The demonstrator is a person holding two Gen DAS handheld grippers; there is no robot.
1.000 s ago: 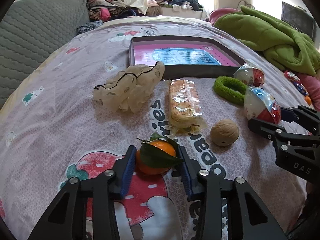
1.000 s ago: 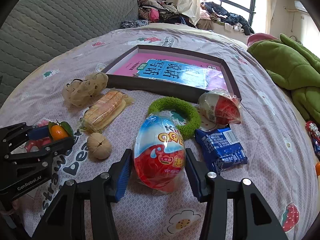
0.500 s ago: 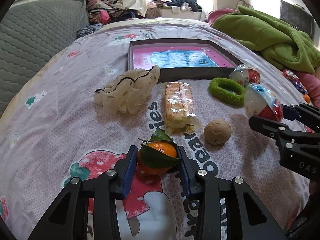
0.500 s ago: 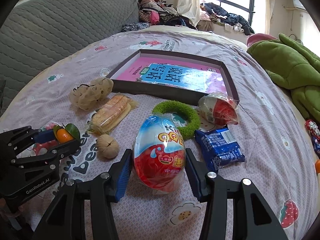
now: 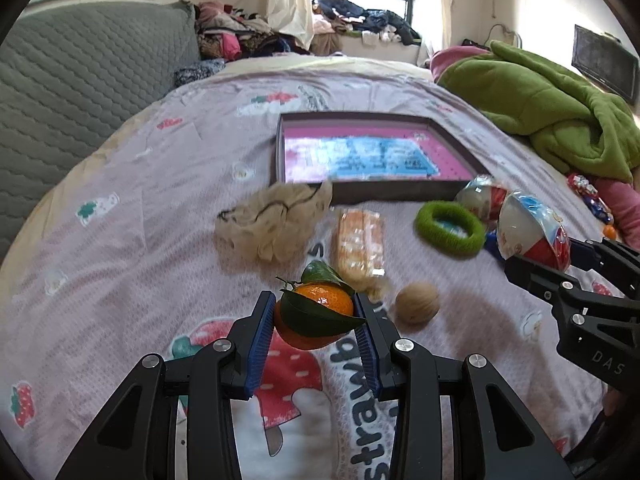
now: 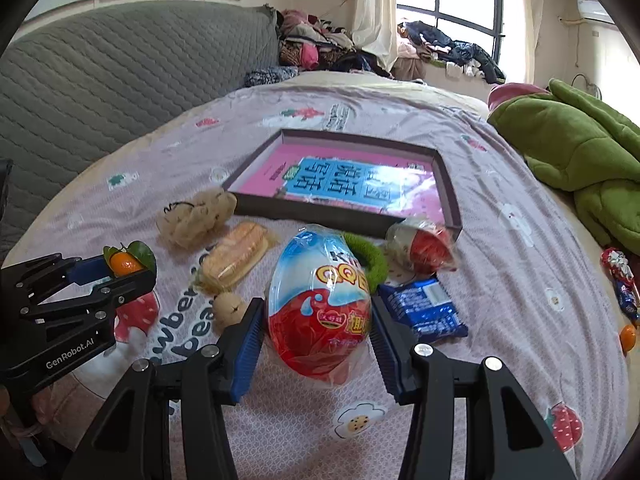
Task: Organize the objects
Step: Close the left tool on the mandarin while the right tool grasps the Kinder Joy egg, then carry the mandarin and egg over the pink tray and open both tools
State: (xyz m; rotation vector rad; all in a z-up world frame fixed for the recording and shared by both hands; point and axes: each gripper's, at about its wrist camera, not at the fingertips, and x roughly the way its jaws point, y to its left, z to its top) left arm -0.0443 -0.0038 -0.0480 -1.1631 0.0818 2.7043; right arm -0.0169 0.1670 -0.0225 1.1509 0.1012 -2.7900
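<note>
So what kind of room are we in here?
Most likely a bedroom: the things lie on a bed sheet printed with strawberries, a quilted grey headboard stands behind, and clothes are piled by the window.

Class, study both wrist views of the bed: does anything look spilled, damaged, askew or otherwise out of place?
Nothing looks spilled or broken. The only stray is a small orange fruit lying alone near the bed's right edge, far from the items clustered before the shallow dark box. The wrapped egg-shaped toy and leafy mandarin are simply gripped.
</note>
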